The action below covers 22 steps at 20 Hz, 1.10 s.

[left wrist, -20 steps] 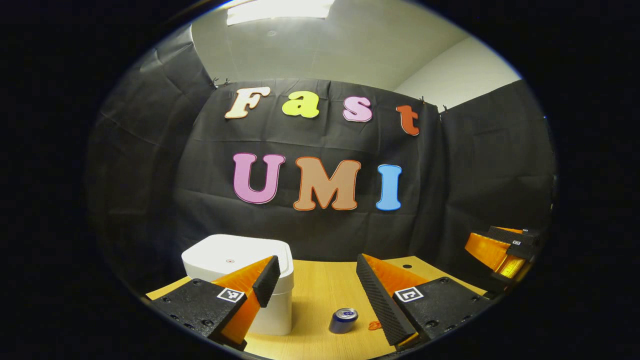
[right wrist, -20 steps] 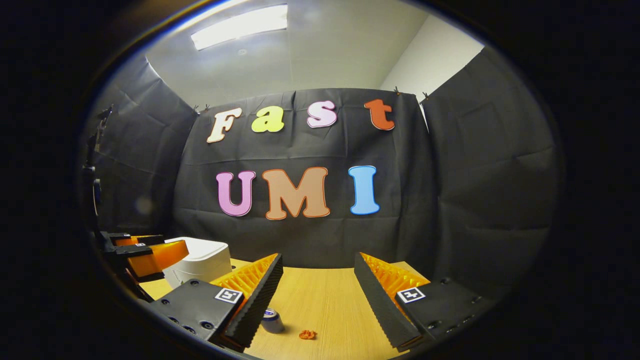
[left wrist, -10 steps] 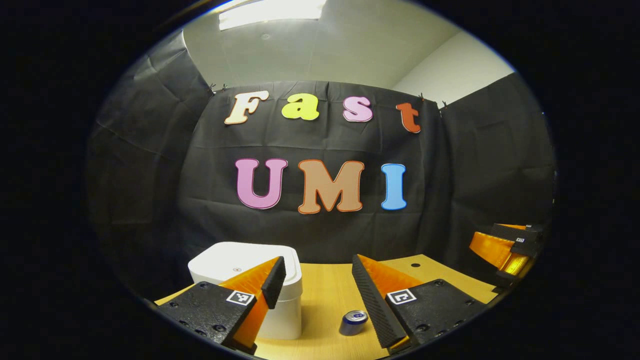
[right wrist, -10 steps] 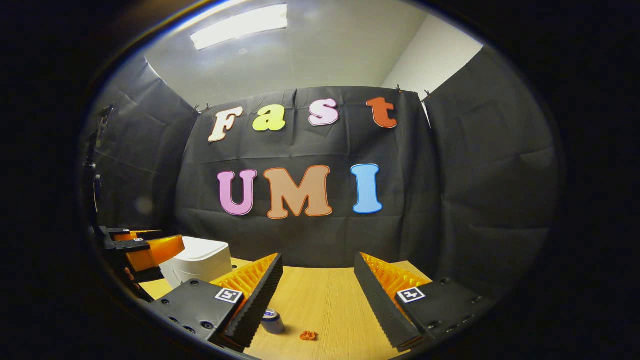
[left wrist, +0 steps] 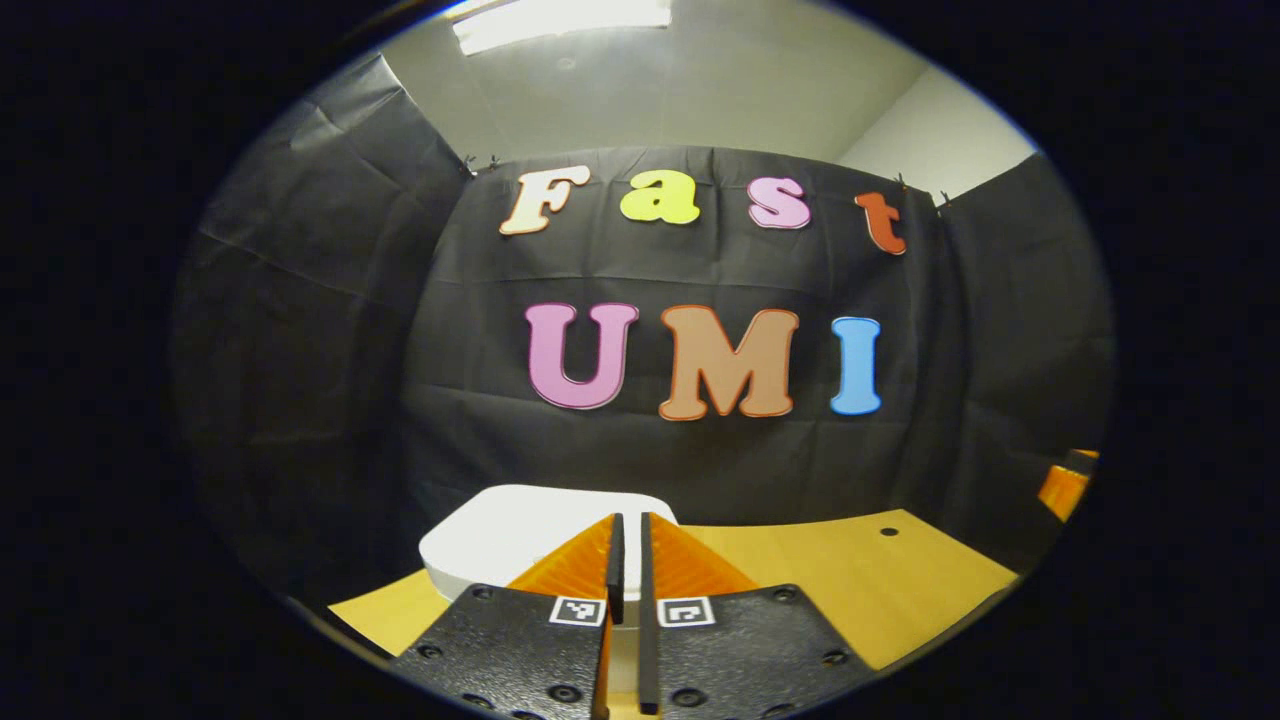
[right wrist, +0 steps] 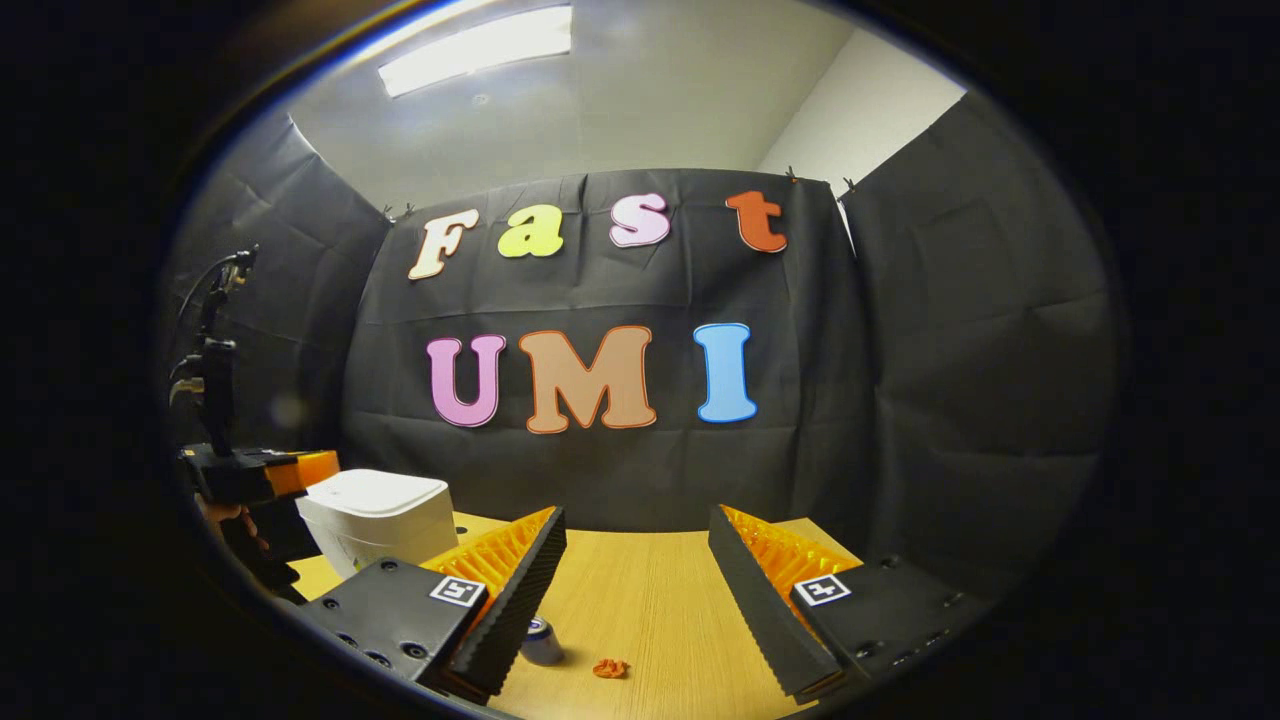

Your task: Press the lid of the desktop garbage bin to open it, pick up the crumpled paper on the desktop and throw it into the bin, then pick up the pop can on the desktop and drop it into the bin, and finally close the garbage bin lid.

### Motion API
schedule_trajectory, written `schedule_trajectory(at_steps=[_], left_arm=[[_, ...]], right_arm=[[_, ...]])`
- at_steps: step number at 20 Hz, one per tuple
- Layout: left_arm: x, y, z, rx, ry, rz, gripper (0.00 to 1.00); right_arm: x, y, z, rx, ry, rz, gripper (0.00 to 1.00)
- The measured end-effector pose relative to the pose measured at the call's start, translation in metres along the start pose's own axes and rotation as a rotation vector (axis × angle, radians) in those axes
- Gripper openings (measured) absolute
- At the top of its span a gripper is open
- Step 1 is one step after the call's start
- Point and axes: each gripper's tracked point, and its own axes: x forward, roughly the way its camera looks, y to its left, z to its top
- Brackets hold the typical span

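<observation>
The left gripper [left wrist: 627, 530] has its two ribbed fingers drawn together with only a thin slit between them and nothing in it, the tips poised over the bin [left wrist: 500, 535], a smooth white box with rounded corners and a flat lid [left wrist: 480, 525] lying closed. In the right gripper view the bin [right wrist: 385, 515] stands at the left on the desk [right wrist: 650, 590], a pale wood-grain top, and the left gripper [right wrist: 255, 475] hangs just beside its far-left edge (touching or not, I cannot tell). The right gripper [right wrist: 637, 525] has its ridged, wedge-shaped fingers spread wide and empty. Between them, low on the desk, the can [right wrist: 543, 643] stands upright, a short cylinder partly hidden by the left finger, and the paper [right wrist: 609, 668], a small crumpled orange wad, lies just to its right, apart from it.
</observation>
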Motion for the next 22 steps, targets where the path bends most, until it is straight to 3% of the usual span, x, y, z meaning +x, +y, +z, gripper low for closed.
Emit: schedule_trajectory(at_steps=[1, 9, 14, 15, 22], left_arm=[[0.005, 0.007, -0.001, 0.004, -0.002, 0.011, 0.0], [0.039, 0.052, -0.033, -0.003, 0.042, 0.071, 0.0], [0.042, 0.041, -0.063, -0.05, 0.108, 0.03, 0.0], [0.042, 0.038, -0.054, -0.035, 0.051, 0.023, 0.0], [0.044, 0.042, -0.061, 0.017, 0.042, 0.027, 0.0]], right_arm=[[0.0, 0.0, -0.001, 0.003, 0.005, -0.003, 0.96], [-0.001, -0.005, -0.007, -0.008, 0.026, -0.032, 0.96], [-0.001, -0.006, -0.011, -0.001, 0.037, -0.047, 0.96], [-0.001, -0.007, -0.011, -0.002, 0.037, -0.048, 0.96], [0.005, 0.009, -0.023, 0.002, 0.069, -0.005, 0.96]])
